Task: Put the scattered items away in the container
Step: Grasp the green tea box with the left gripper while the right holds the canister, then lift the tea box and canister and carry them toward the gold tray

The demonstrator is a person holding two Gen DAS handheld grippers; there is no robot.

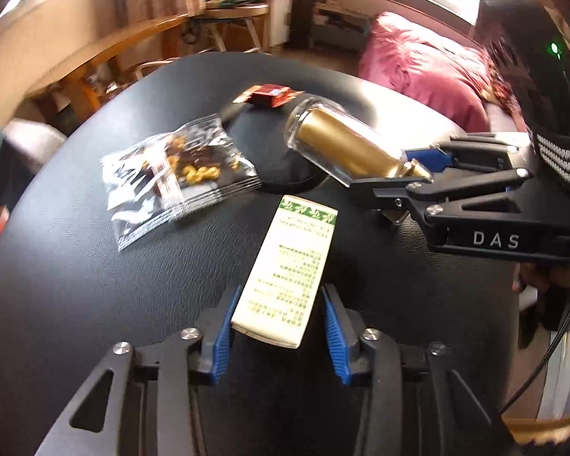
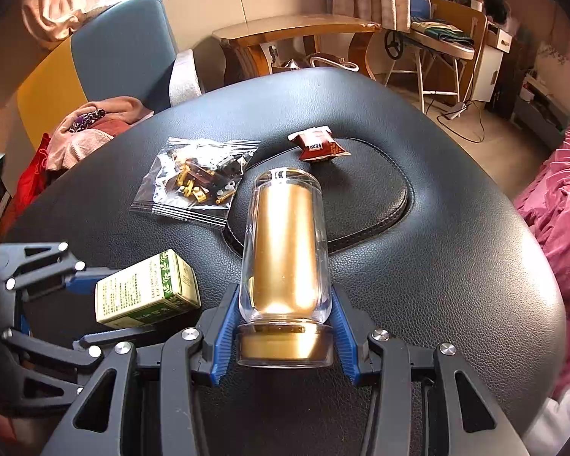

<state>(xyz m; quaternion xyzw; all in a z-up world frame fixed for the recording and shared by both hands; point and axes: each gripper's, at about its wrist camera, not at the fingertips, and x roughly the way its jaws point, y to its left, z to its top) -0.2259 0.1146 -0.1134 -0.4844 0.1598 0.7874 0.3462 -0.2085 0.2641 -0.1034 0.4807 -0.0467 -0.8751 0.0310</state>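
A gold bottle in a clear shell [image 2: 285,250] is held at its base by my right gripper [image 2: 285,338], lifted and tilted over the black leather surface [image 2: 456,266]; it also shows in the left wrist view [image 1: 342,144]. A cream and green box [image 1: 288,269] lies flat between the fingers of my left gripper [image 1: 275,330], which is open around its near end with a gap on each side. The box also shows in the right wrist view [image 2: 148,288]. A clear bag of small gold and dark parts [image 1: 174,174] and a red-brown packet [image 1: 269,95] lie farther off.
The black surface has a sunken stitched oval panel [image 2: 361,197] in its middle. A pink bedspread [image 2: 558,209] lies to the right, a blue and yellow chair [image 2: 95,57] with clothes to the left, and wooden furniture [image 2: 296,34] behind.
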